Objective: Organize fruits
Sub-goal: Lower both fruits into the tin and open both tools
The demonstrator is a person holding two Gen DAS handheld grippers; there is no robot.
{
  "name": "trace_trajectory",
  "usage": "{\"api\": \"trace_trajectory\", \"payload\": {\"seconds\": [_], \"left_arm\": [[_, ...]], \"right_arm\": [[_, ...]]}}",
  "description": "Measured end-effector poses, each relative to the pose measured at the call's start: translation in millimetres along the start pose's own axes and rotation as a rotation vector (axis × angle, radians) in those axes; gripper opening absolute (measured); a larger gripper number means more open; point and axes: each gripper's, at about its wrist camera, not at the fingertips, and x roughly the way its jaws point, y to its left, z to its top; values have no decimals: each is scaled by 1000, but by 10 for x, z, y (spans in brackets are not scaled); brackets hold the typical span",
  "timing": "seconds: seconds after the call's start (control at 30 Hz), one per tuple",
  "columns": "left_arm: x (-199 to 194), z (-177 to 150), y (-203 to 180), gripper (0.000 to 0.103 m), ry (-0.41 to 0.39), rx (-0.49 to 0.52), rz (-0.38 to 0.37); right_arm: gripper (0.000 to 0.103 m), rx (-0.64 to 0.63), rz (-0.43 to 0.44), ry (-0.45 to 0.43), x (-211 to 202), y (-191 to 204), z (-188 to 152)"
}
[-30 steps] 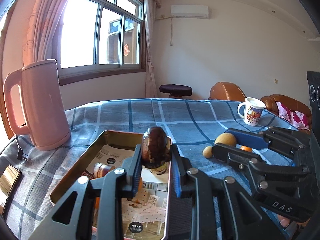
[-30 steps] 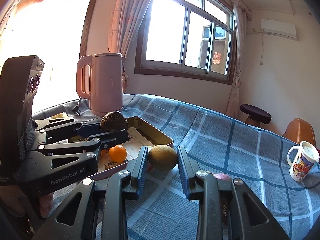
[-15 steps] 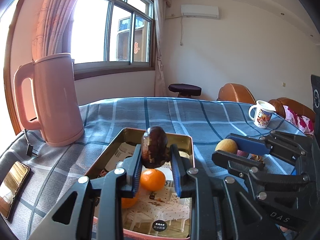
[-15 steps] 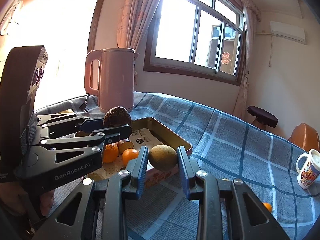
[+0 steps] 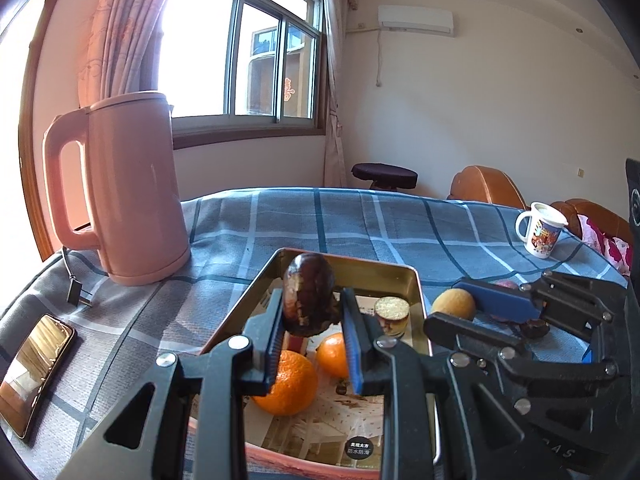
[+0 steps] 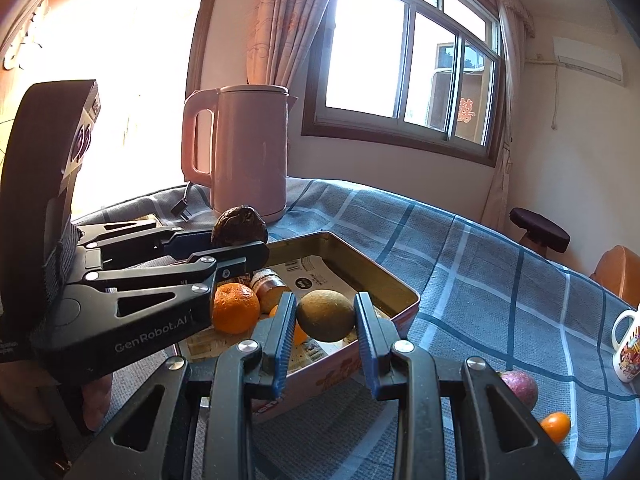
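Note:
My left gripper (image 5: pixel 311 322) is shut on a dark brown wrinkled fruit (image 5: pixel 309 294) and holds it above the gold tin tray (image 5: pixel 372 270). My right gripper (image 6: pixel 326 320) is shut on a round yellow-green fruit (image 6: pixel 326 315) over the tray's near right corner (image 6: pixel 400 292). In the tray lie two oranges (image 5: pixel 288 380) (image 5: pixel 332 354) and a cut brown piece (image 5: pixel 392 312). The left gripper also shows in the right wrist view (image 6: pixel 240 246), the right one in the left wrist view (image 5: pixel 460 306).
A pink kettle (image 5: pixel 128 188) stands left of the tray, its plug (image 5: pixel 78 296) and a phone (image 5: pixel 36 364) near the table's left edge. A mug (image 5: pixel 540 232) stands far right. A purple fruit (image 6: pixel 518 388) and a small orange (image 6: pixel 556 426) lie on the blue checked cloth.
Both grippers have moved with their fruits towards and over the tray. The oranges in the tray have come into view under the left gripper.

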Motion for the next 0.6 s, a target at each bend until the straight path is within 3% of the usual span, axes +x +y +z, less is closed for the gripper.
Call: {"api": "trace_trajectory", "payload": {"seconds": [0.6], "left_arm": [[129,-6,167,28,81,-9,14]], "right_arm": [[32,-14,56,69,272,178,-1]]}}
